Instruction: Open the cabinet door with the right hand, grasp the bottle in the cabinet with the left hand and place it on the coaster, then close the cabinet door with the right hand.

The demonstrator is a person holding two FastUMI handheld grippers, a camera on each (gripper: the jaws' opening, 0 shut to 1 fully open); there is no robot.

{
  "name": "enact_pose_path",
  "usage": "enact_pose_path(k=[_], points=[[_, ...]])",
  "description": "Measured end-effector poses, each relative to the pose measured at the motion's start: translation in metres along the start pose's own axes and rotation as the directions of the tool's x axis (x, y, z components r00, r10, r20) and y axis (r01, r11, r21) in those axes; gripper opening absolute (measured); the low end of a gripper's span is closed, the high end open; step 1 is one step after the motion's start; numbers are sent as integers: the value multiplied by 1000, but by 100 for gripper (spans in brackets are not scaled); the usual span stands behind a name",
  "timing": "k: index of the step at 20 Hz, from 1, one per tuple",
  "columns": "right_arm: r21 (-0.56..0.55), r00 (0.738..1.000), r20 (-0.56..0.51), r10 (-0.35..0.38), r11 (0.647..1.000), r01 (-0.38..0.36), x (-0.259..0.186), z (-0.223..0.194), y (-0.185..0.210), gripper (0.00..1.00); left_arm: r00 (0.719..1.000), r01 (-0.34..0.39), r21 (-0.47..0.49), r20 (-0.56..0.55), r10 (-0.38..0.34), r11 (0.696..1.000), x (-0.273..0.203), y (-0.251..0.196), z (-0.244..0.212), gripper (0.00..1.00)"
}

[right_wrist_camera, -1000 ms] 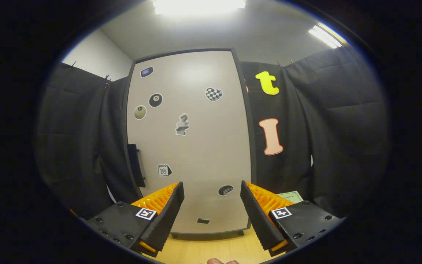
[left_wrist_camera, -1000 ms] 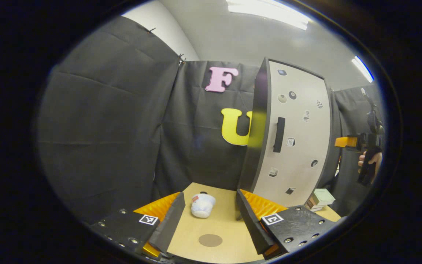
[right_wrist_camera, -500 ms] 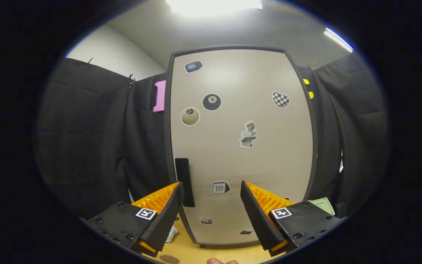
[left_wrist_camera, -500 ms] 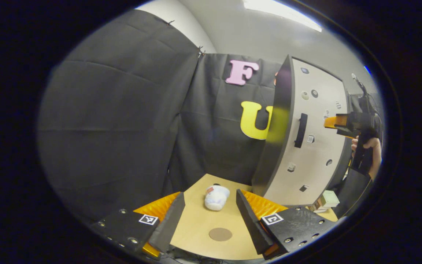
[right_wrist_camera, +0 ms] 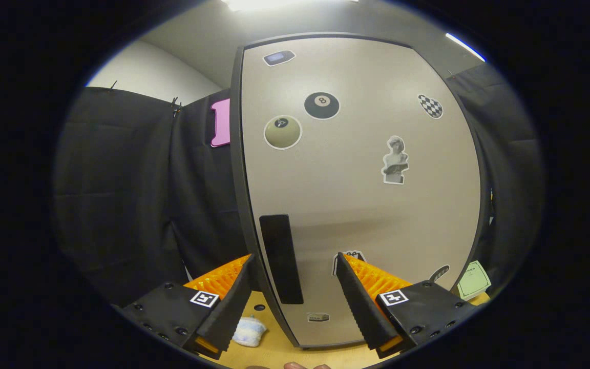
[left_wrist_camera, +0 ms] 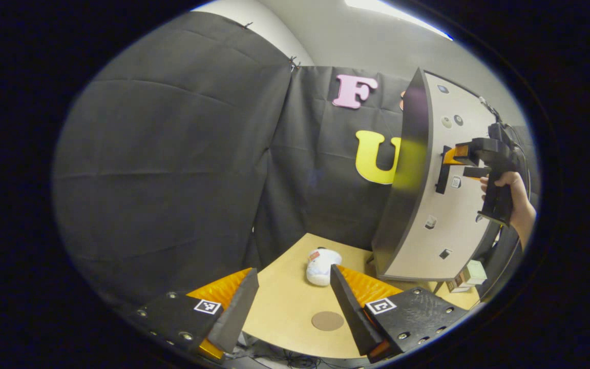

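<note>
The cabinet (left_wrist_camera: 430,205) stands on the table's right with its beige, sticker-covered door (right_wrist_camera: 372,205) shut, hiding whatever is inside. In the right gripper view my right gripper (right_wrist_camera: 295,256) is open, close to the door, with the black handle (right_wrist_camera: 279,246) showing between its fingers, nearer the left one. The left gripper view shows the right gripper (left_wrist_camera: 454,163) at the handle (left_wrist_camera: 442,171), held by a hand (left_wrist_camera: 518,197). My left gripper (left_wrist_camera: 293,270) is open with nothing in it, hovering above the table's near edge. A round brown coaster (left_wrist_camera: 327,321) lies on the table beside its right finger.
A white crumpled object (left_wrist_camera: 322,259) lies on the wooden table (left_wrist_camera: 290,328) left of the cabinet, also seen as the white object (right_wrist_camera: 248,330). Small boxes (left_wrist_camera: 468,274) sit by the cabinet's right foot. A green paper (right_wrist_camera: 472,279) lies to the right.
My right gripper has closed in on the door, so the handle now sits between its fingers. The left gripper view has swung left, shifting the cabinet rightward. Both stay open.
</note>
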State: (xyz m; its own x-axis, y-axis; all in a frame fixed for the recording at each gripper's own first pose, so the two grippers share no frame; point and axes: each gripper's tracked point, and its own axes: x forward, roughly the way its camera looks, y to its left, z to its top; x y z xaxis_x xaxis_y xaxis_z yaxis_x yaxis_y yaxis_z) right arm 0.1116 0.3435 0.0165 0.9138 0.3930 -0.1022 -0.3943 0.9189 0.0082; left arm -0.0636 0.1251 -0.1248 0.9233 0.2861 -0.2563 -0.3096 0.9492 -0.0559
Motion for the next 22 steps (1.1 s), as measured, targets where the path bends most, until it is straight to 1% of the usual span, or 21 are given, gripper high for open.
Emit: enact_pose_path(k=[2,5,8,9,10,11,12,13,14,15,16,17,18,19,20,21,22], points=[[-38,1000,4,-21,999,21,11,-2,0,98,1000,-3,-1,-6,3,1000,3,3,-3,87],[-73,1000,2,-26,997,26,21,-8,3,98,1000,-12,-13,-20,12,1000,8,8,-10,87],[-78,999,-24,-39,996,37,31,-16,2,98,999,-16,-30,-39,14,999,15,10,-15,87],[-73,999,-28,-38,997,36,33,-18,3,92,999,-16,-32,-43,15,999,16,10,-16,85],[-71,999,-31,-44,997,41,35,-20,3,90,999,-17,-30,-46,15,999,18,11,-16,85],[-75,998,-35,-46,996,44,36,-22,3,82,999,-17,-24,-52,16,1000,20,10,-18,85],[-80,998,-44,-46,996,43,38,-23,3,77,998,-18,-18,-56,17,1000,21,9,-18,87],[-82,997,-56,-44,996,40,39,-26,5,70,998,-19,-13,-57,18,1000,22,8,-19,85],[-81,997,-64,-40,996,35,41,-28,8,59,998,-17,-13,-57,16,1000,22,7,-19,85],[-89,997,-69,-32,996,26,40,-28,10,55,998,-15,-14,-57,14,1000,21,7,-19,85],[-106,997,-72,-26,994,19,40,-28,11,46,998,-15,-16,-60,14,1000,22,8,-18,85],[-121,997,-71,-30,992,21,39,-30,11,43,998,-17,-21,-64,16,1000,22,10,-18,85],[-128,997,-77,-32,991,22,38,-31,11,38,998,-18,-29,-64,16,999,23,10,-18,85],[-123,996,-78,-31,992,22,38,-32,10,38,998,-19,-37,-62,16,999,22,11,-17,85],[-111,996,-83,-29,994,20,39,-32,10,35,998,-19,-40,-62,16,999,21,11,-19,85],[-98,996,-86,-26,995,17,38,-32,11,35,998,-19,-40,-63,16,999,21,11,-19,85],[-102,996,-89,-21,995,12,39,-32,10,30,998,-17,-37,-63,15,999,21,11,-19,85]])
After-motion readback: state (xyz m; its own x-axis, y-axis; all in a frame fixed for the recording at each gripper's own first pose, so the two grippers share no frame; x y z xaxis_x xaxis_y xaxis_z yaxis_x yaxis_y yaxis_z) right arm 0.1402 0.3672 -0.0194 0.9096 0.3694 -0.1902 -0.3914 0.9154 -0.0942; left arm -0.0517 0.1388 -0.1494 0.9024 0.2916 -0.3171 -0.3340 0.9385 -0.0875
